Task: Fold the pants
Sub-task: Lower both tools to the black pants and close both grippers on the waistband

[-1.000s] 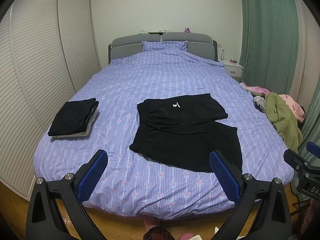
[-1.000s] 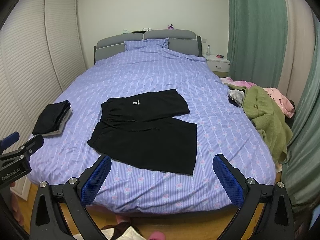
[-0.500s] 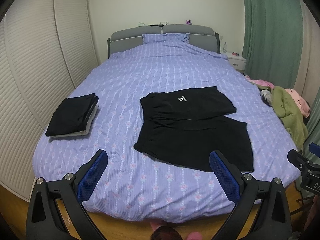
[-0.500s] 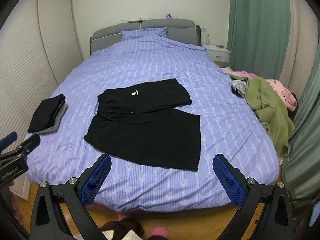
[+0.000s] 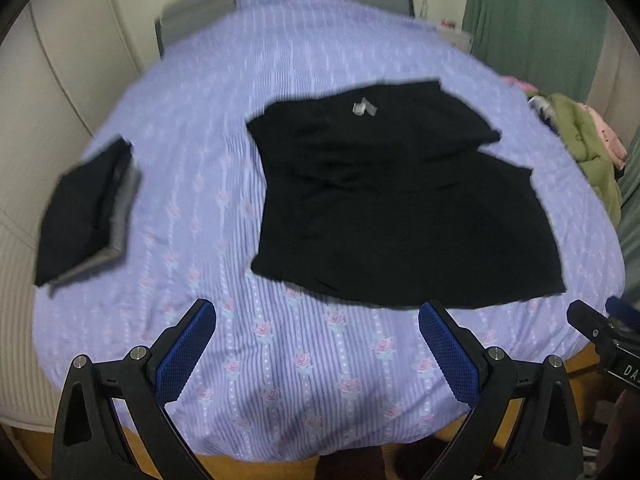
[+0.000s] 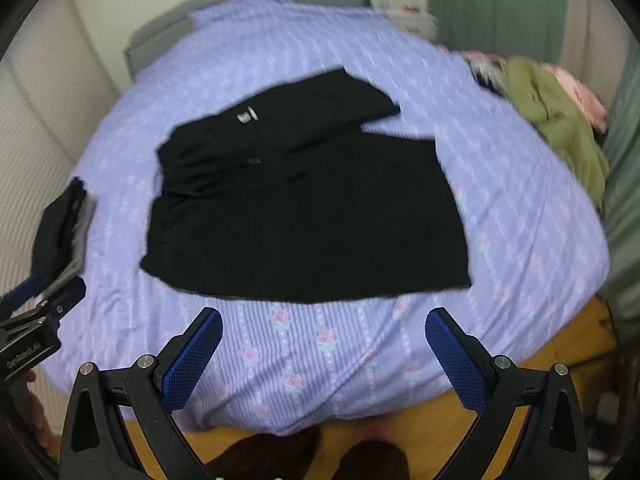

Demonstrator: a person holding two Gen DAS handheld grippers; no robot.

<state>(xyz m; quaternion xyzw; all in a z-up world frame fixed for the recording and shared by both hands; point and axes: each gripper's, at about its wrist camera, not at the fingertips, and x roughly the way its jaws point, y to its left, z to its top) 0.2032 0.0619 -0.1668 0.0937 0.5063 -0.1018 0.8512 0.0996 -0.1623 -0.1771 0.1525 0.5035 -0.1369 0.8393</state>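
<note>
Bedroom, both views motion-blurred. Bed (image 5: 132, 168) with lilac striped, rose-printed cover fills most of each view; grey headboard (image 5: 192, 12) at the far end against a pale wall. Green curtain (image 5: 532, 16) along the right side; pale louvred wardrobe doors (image 5: 36, 80) along the left. Wooden floor (image 6: 568, 344) visible below the near edge of the bed.

Black pants (image 5: 392, 200): laid flat on the cover, centre to right of centre, waistband toward the left, two short legs pointing right, the far leg lying partly over the near one. Small pale label (image 5: 365, 107) on the far leg. Near hem runs close to the foot edge of the bed.

Folded dark stack (image 5: 84, 208): on a grey layer, at the left edge of the bed, well apart from the pants.

Heap of green and pink clothing (image 6: 556, 112): at the right edge of the bed, apart from the pants.

Open cover: a bare strip between pants and stack, and a strip along the foot edge.

Left gripper (image 5: 318, 354): jaws spread wide, nothing between them, above the foot edge just short of the near hem.

Right gripper (image 6: 324, 356): jaws likewise spread wide and empty, same position short of the hem.
</note>
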